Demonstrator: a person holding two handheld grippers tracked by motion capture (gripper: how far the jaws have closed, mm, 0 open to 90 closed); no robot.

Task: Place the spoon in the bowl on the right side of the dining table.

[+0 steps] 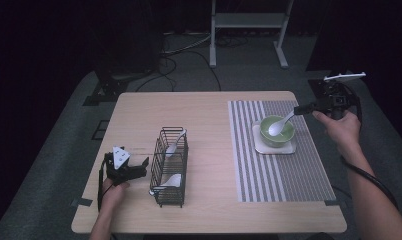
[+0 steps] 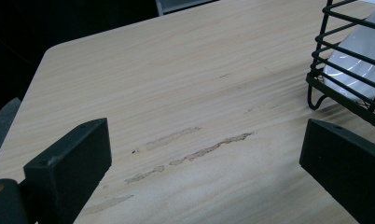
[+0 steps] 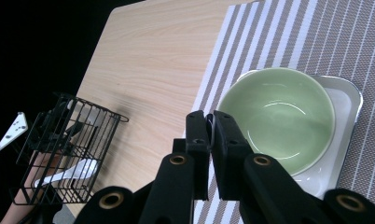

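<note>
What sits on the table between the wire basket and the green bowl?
Between the wire basket and the green bowl, the high view shows bare wooden table, then the left part of the striped placemat; nothing else lies there.

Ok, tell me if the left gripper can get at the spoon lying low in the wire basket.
Probably yes. The left gripper sits open right beside the basket, but the wire side stands between them; going in over the open top looks free to reach the spoon.

wire basket, perhaps two spoons
</note>
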